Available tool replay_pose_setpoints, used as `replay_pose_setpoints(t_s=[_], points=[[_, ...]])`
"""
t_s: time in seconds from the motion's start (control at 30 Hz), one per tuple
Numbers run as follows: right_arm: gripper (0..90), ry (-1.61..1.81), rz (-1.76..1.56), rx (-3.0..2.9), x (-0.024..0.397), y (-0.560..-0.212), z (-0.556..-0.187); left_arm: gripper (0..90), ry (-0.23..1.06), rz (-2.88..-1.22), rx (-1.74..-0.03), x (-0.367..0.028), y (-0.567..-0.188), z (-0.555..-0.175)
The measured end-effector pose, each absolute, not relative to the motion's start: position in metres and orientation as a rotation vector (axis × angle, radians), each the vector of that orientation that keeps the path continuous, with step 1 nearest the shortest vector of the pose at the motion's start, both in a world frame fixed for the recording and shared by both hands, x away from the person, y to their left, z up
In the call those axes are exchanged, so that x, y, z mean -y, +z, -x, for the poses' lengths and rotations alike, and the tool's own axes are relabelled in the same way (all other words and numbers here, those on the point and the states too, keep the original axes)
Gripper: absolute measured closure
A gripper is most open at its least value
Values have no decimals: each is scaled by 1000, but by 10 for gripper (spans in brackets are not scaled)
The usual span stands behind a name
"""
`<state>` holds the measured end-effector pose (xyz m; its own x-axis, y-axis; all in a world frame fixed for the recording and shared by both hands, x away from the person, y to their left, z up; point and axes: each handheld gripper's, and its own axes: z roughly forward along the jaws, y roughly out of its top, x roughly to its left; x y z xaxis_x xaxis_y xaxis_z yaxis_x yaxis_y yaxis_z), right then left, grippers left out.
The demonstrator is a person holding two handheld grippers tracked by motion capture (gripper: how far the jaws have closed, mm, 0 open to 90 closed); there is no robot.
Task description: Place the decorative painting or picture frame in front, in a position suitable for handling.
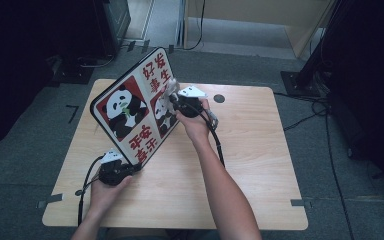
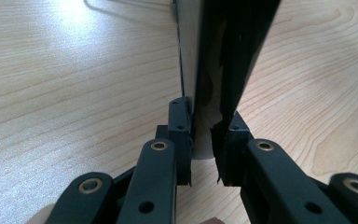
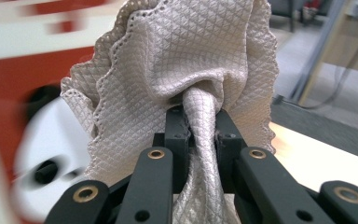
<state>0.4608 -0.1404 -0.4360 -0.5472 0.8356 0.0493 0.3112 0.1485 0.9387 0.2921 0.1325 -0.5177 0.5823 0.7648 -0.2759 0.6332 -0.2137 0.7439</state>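
Two grips I hold: left gripper (image 1: 130, 169) pinches the tilted black-edged panda sign board (image 1: 130, 107); right gripper (image 1: 174, 98) clamps a beige waffle-textured cloth (image 3: 191, 60) against its face.

High view: table (image 1: 260, 150) evenly lit from above, w/o harsh shadows; room around it is left dark, esp. left and right edges, where detail is lost in black. Brighter floor is seen at top centre. Pic is soft, low-res.

Left gripper view: strong glare is thrown on the wood at top left, washed near white. Board (image 2: 223, 60) edge is seen in deep shadow, almost black; near jaws are slightly out of focus.

Right gripper view: cloth (image 3: 191, 70) is sharp, weave well lit, folds softly shaded. Board (image 3: 37, 116) behind is smeared by motion blur; bg at right is defocused.
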Motion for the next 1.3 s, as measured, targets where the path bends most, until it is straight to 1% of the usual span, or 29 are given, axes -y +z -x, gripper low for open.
replay_pose_setpoints(t_s=[0.07,0.17,0.4,0.53,0.7,0.8,1.0,1.23,1.3], points=[[803,1379,-1106,-1934,141,-435,-470,797,186,-1926,-1123,-132,-518,-292],[803,1371,-1072,-1941,135,-427,-473,797,186,-1926,-1124,-133,-518,-292],[799,1426,-948,-1944,125,-393,-470,797,189,-1927,-1125,-132,-518,-292],[798,1508,-869,-1953,106,-372,-455,797,181,-1922,-1128,-132,-518,-292],[795,1531,-711,-2016,80,-358,-427,795,173,-1921,-1131,-133,-518,-293],[794,1542,-677,-1994,75,-346,-423,796,187,-1922,-1129,-132,-518,-292],[794,1539,-749,-1905,89,-332,-443,797,194,-1929,-1122,-132,-518,-292],[788,1517,-948,-1811,112,-341,-477,797,195,-1931,-1120,-132,-518,-292],[788,1526,-975,-1810,113,-344,-481,797,194,-1931,-1120,-133,-518,-292]])
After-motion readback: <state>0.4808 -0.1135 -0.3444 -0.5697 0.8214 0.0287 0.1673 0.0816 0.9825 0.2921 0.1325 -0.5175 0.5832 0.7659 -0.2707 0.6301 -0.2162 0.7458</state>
